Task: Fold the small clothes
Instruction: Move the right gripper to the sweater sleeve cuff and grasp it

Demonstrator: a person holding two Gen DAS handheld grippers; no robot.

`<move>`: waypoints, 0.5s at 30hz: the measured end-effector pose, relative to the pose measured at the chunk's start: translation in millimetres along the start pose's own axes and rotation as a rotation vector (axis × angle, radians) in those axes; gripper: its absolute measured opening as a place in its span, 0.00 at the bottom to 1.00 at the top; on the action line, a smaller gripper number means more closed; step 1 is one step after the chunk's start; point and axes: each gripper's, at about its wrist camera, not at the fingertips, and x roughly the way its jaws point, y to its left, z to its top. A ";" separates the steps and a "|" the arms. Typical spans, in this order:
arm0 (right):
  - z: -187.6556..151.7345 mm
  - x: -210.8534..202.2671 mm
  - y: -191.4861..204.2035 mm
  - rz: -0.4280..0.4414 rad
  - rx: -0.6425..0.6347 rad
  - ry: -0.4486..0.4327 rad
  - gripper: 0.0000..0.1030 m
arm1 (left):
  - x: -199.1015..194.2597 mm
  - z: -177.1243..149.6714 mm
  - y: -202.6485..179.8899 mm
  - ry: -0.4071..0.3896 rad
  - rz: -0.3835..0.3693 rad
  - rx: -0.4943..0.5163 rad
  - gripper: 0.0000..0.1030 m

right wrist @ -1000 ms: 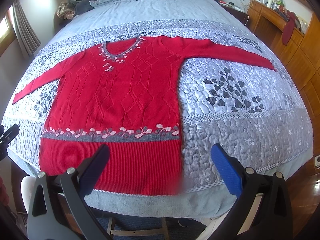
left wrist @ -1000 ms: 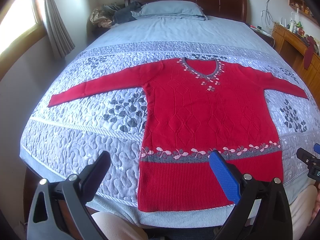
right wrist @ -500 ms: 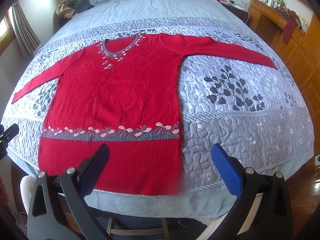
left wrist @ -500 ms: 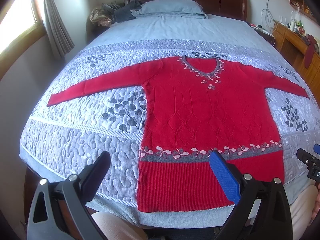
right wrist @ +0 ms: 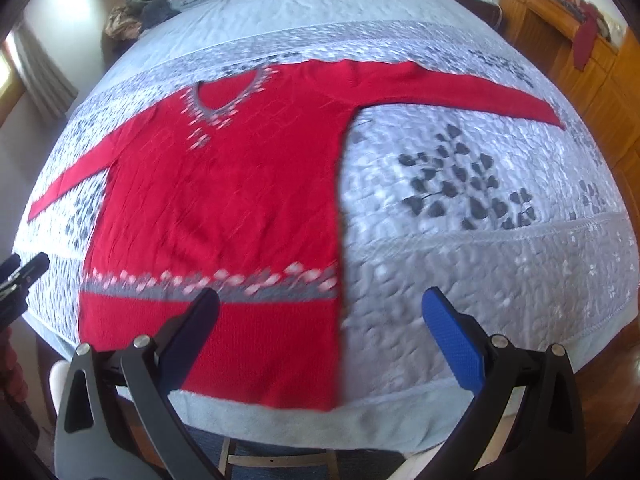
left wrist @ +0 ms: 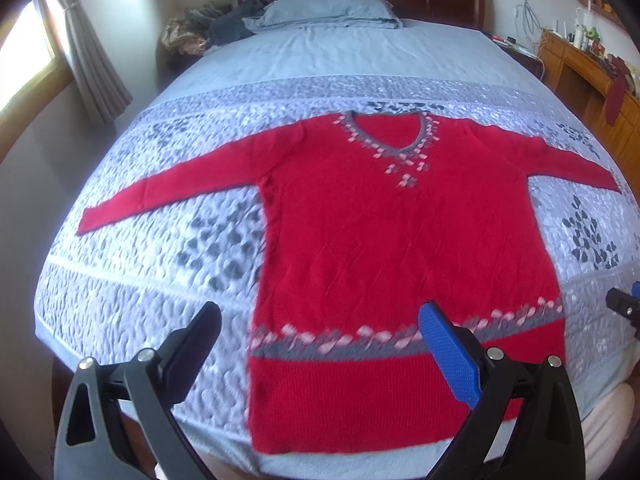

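A red knitted sweater (left wrist: 400,240) (right wrist: 224,200) lies flat on the bed, front up, both sleeves spread out sideways, its hem toward me. It has a grey V-neck with pink flowers and a grey flowered band above the ribbed hem. My left gripper (left wrist: 320,332) hovers open above the hem's left corner, holding nothing. My right gripper (right wrist: 320,316) hovers open above the hem's right corner, also holding nothing. Each gripper's tip shows at the edge of the other view.
The bed carries a grey quilted cover (left wrist: 160,280) with leaf prints. A pillow (left wrist: 328,10) and a heap of clothes (left wrist: 208,28) lie by the dark headboard. A wooden dresser (right wrist: 580,52) stands on the right, a curtained window (left wrist: 48,60) on the left.
Both grippers have moved forward and a little lower toward the sweater's hem; the views are now blurred by motion. The sweater has not moved.
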 end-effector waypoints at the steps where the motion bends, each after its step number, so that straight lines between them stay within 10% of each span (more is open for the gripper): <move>1: 12.3 -0.7 -12.9 -0.010 0.006 -0.006 0.97 | 3.8 10.3 -8.4 0.000 -0.003 0.008 0.96; 15: 179.0 49.0 -228.6 -0.027 0.116 0.066 0.97 | 102.4 196.0 -216.5 0.024 -0.146 0.045 0.96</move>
